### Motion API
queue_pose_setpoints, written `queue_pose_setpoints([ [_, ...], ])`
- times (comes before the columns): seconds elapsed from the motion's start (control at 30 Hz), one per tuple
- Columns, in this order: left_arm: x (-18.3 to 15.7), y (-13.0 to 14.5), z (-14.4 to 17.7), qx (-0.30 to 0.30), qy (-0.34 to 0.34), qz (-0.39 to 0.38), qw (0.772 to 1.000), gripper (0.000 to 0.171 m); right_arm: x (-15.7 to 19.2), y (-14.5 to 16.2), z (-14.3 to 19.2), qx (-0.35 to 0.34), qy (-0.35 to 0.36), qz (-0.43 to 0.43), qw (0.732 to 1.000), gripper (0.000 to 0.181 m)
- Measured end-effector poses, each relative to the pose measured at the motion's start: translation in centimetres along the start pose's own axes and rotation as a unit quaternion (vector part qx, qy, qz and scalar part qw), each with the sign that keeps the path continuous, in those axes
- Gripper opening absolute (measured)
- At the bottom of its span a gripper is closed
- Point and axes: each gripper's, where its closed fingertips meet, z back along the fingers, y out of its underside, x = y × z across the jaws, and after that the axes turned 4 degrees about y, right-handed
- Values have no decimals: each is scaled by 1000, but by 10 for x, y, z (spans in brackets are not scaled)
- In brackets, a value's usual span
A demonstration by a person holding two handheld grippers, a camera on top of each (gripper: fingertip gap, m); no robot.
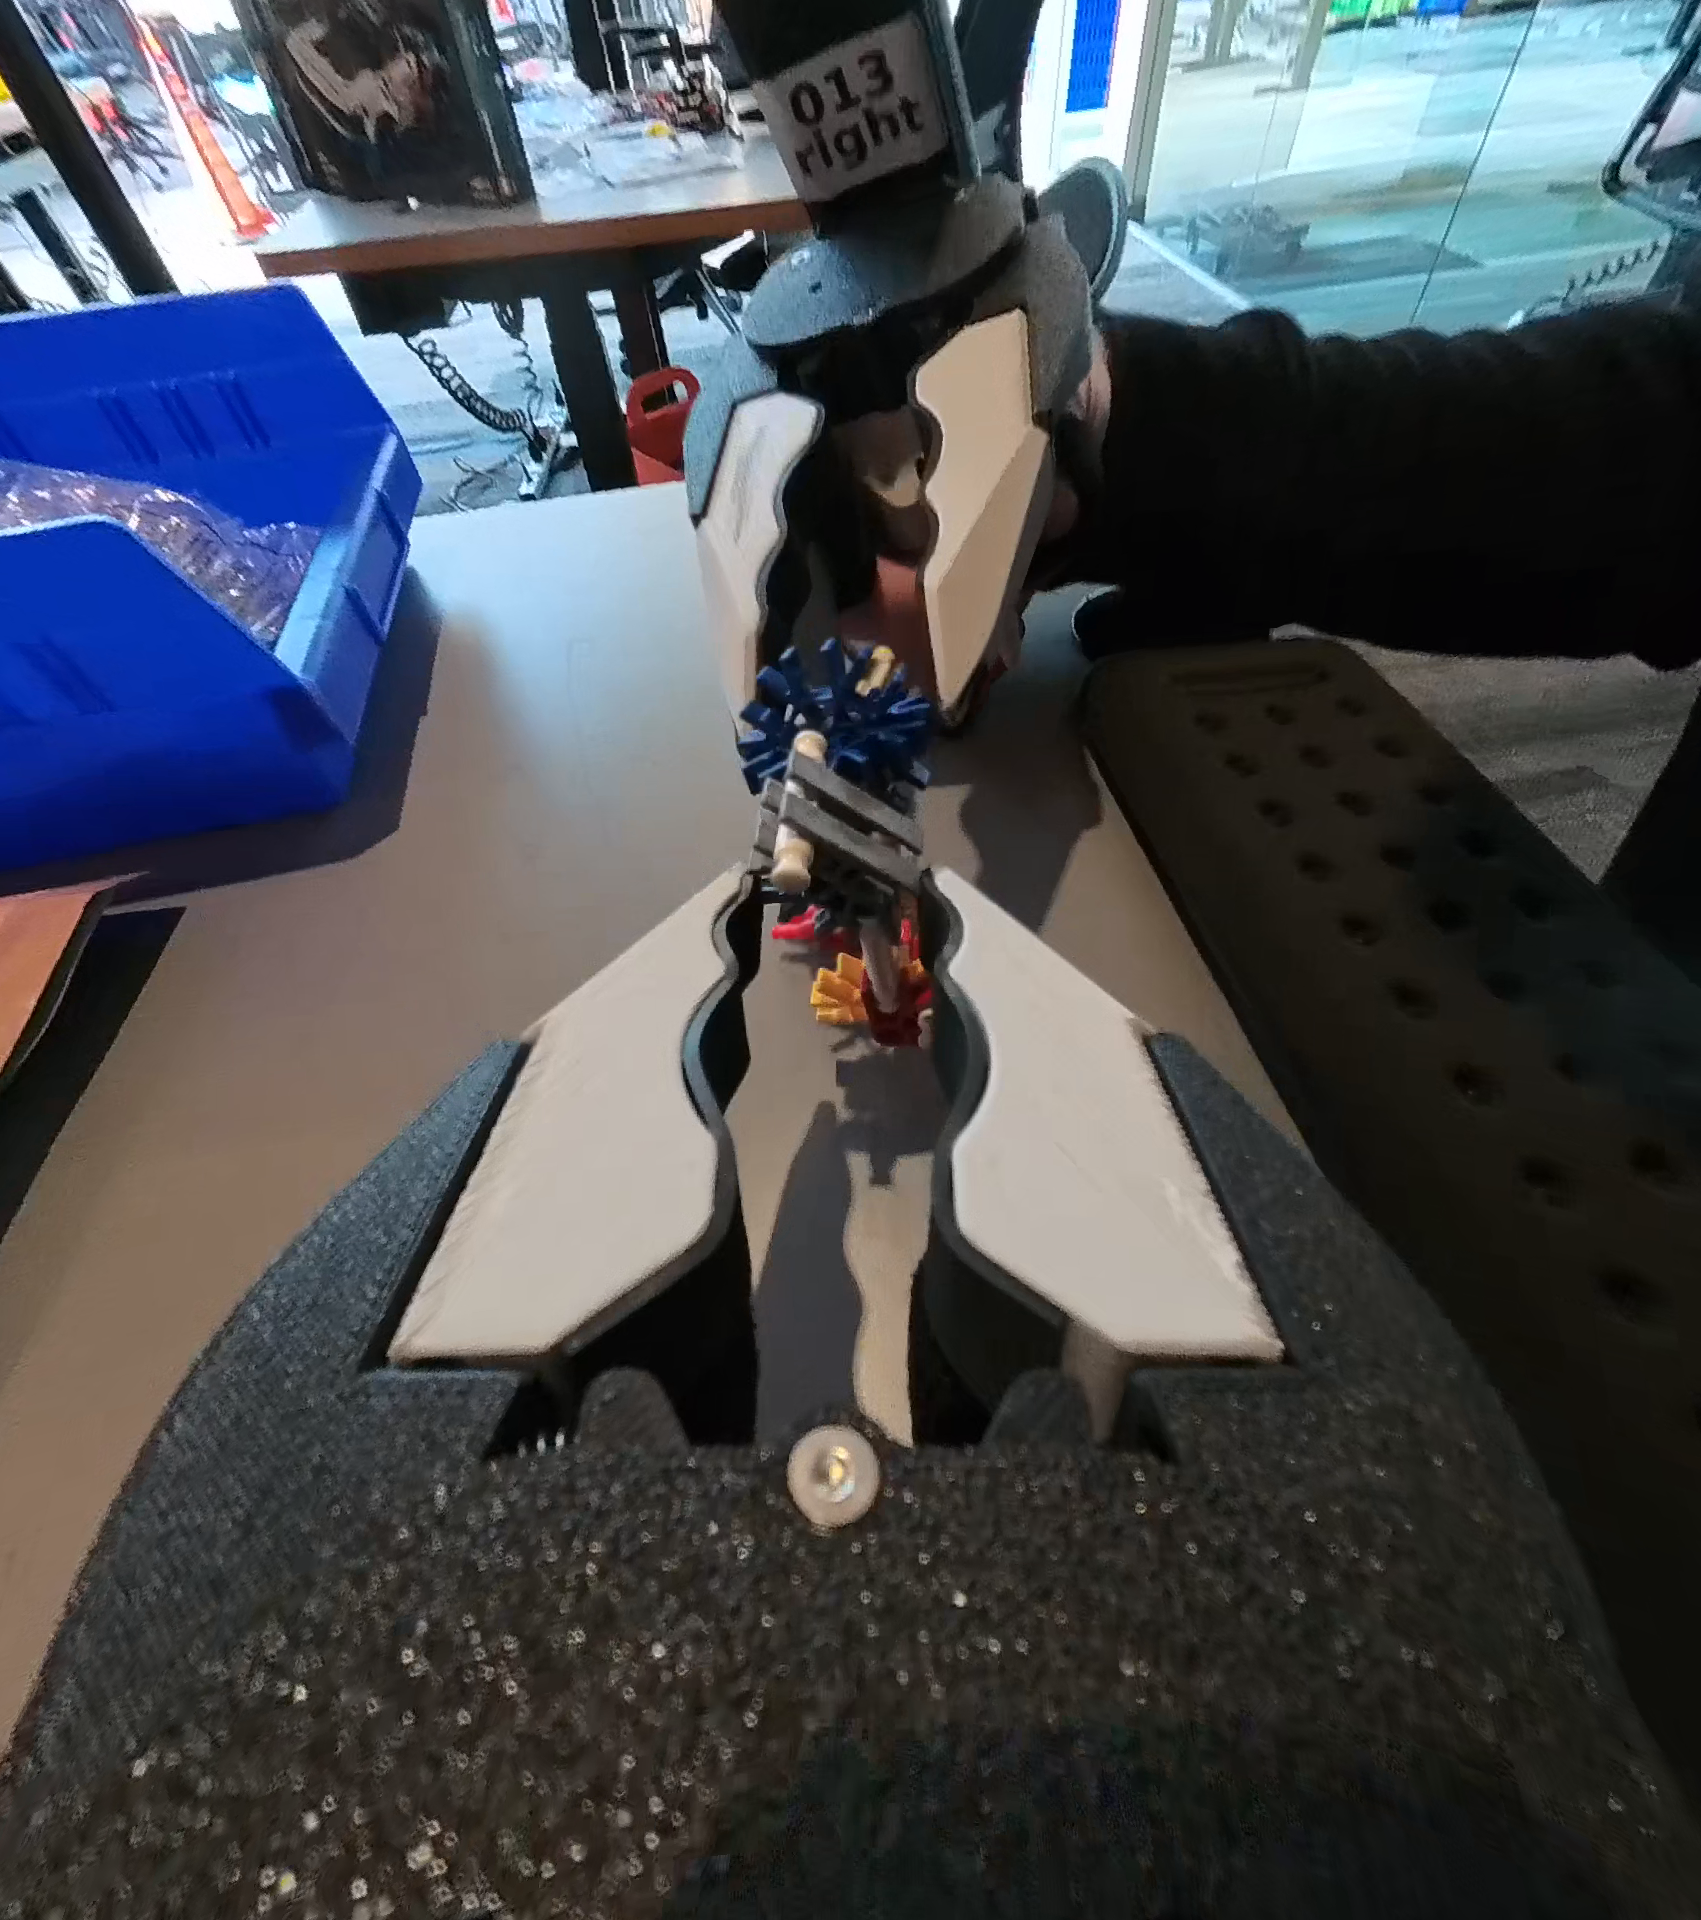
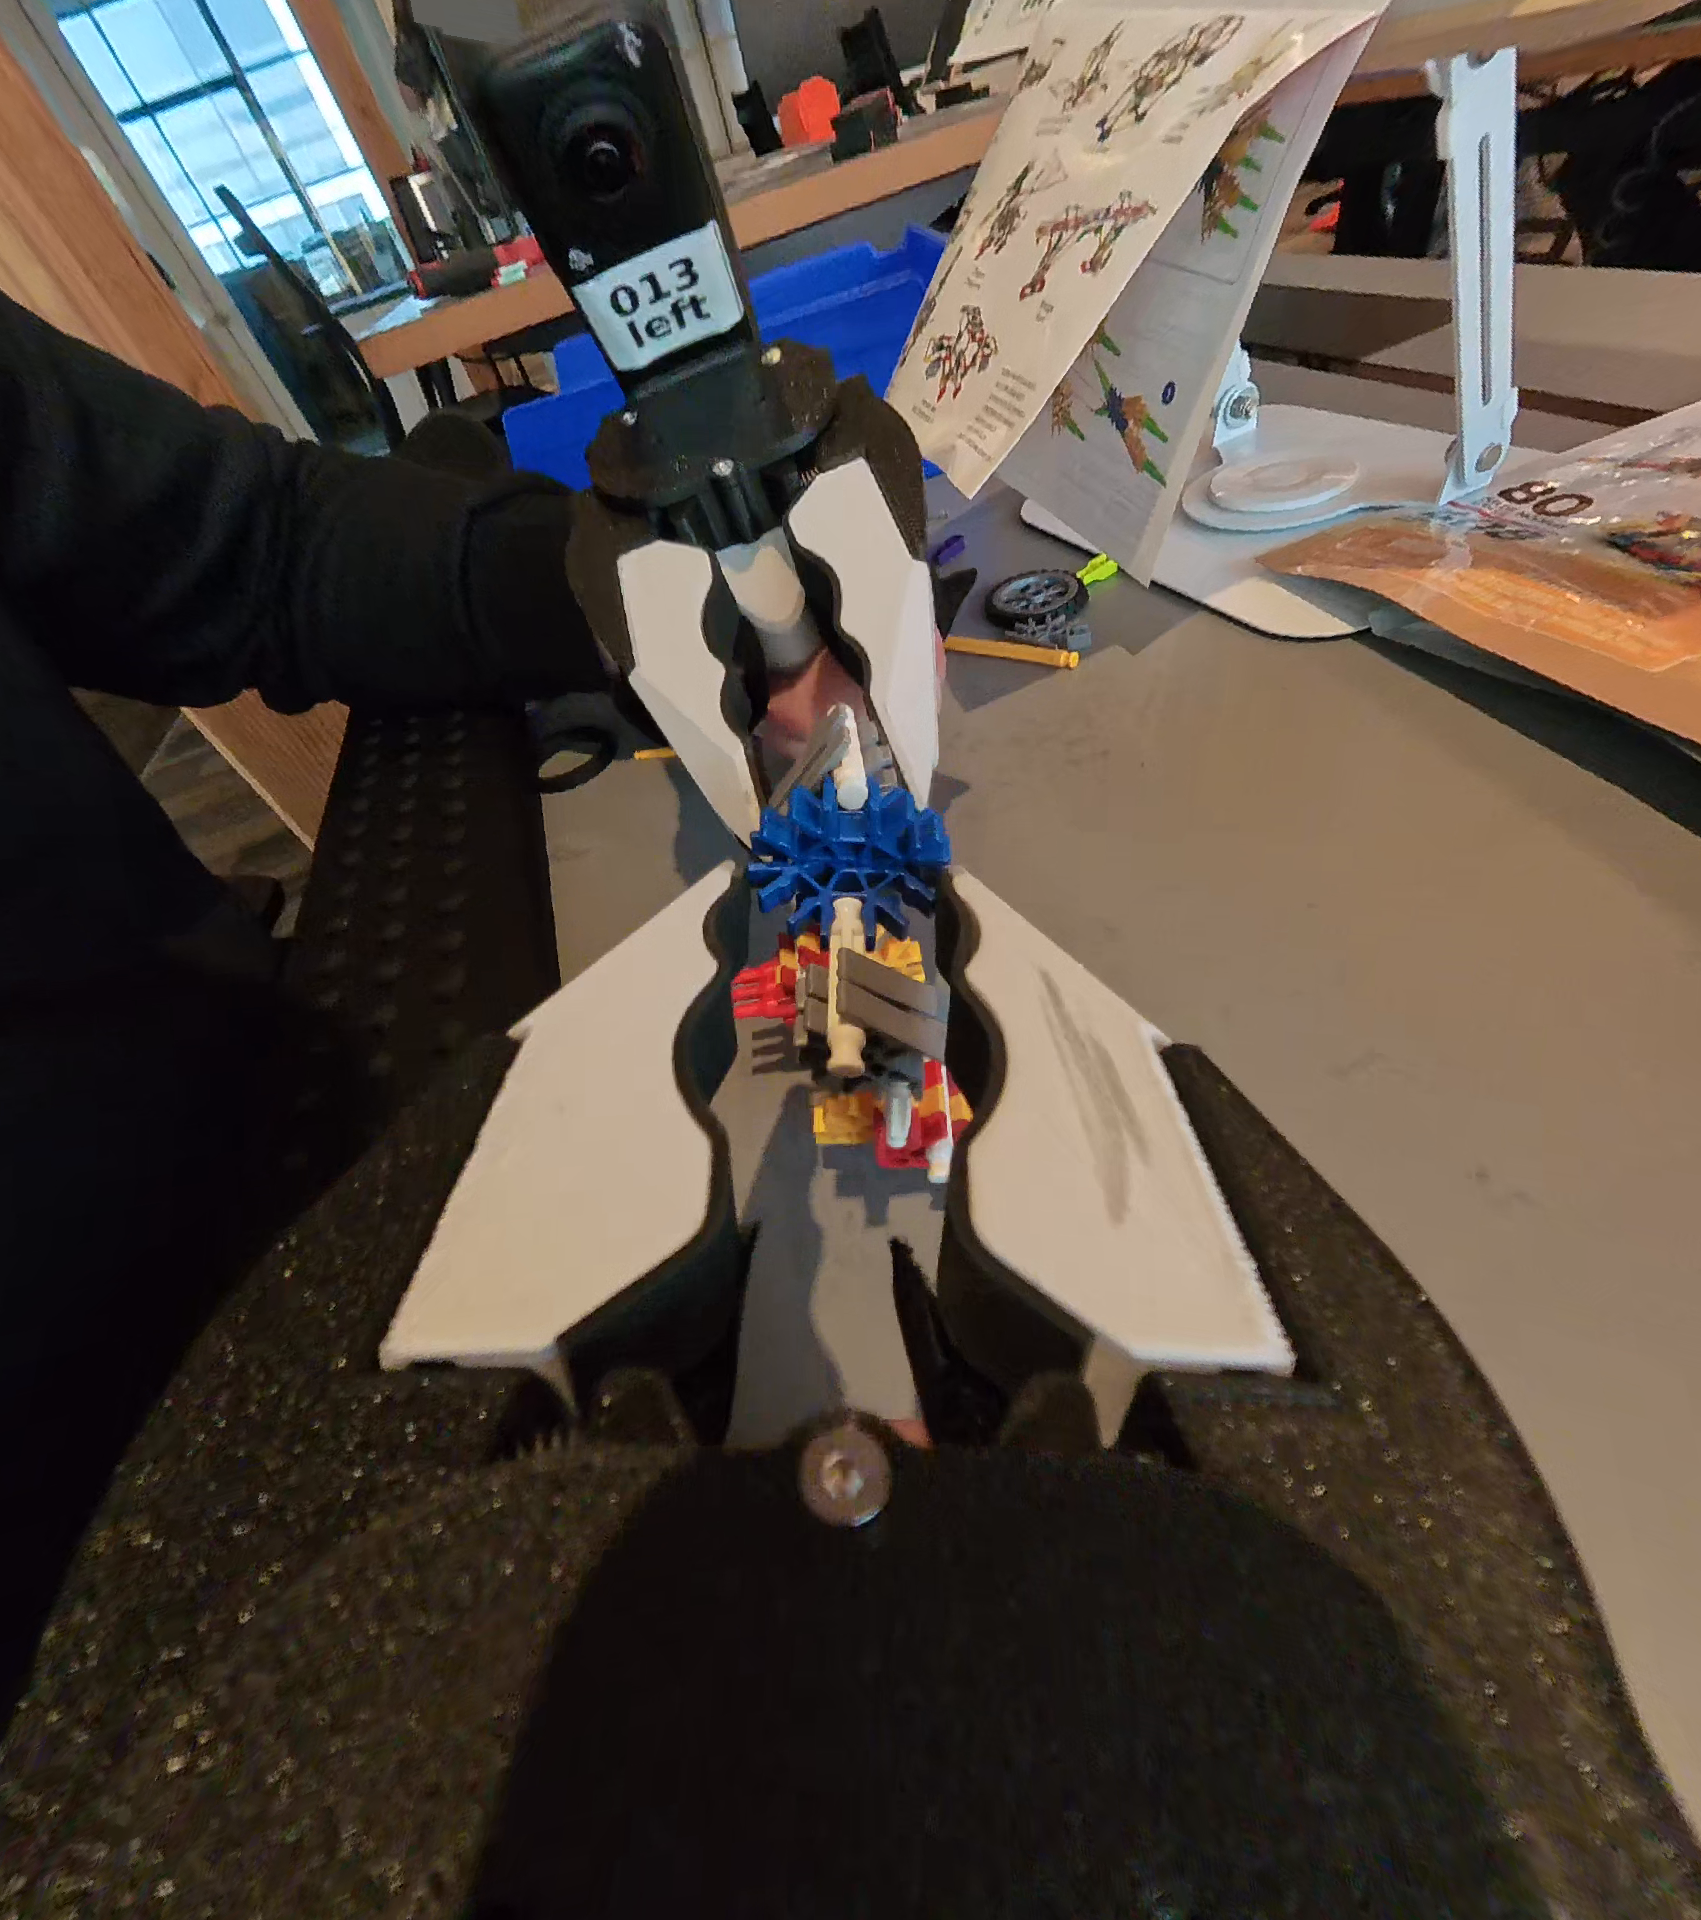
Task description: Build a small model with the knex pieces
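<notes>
Toy model [image 1: 841, 831] of snapped-together rods and connectors hangs just above the bench [image 1: 534, 665], near its right edge, pinched from opposite ends. Left gripper [image 1: 838, 883] clamps the grey end; right gripper [image 2: 846, 883] clamps the blue connector [image 2: 851, 857], steadying both halves. Blue bin [image 1: 129, 582] sits left.

White-faced, black-bodied left gripper [image 1: 841, 894] and right gripper [image 2: 846, 883], speckled grey on the housings. Toy assembly [image 2: 856, 997]: blue snowflake-shaped connector [image 2: 851, 847], grey slats, cream rod, red and yellow connectors. Grey table [image 2: 1345, 1039]. Blue bin [image 1: 129, 582]. Black perforated chair back [image 1: 1448, 987]. Black sleeve [image 2: 202, 540]. Yellow rod [image 2: 1012, 651].
</notes>
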Motion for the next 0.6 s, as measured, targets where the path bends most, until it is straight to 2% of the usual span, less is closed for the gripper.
queue_pose_setpoints([
  [0.37, -2, 20, -4, 58, 9, -36, 998, 29, 3, 8, -6, 28, -8, 3, 1000, 35],
  [0.5, -1, 18, -3, 66, 8, -43, 997, 29, 3, 8, -6, 29, -7, 5, 1000, 35],
  [0.6, 0, 21, -1, 96, 3, -60, 994, 29, 4, 8, -7, 34, -5, 11, 999, 35],
])
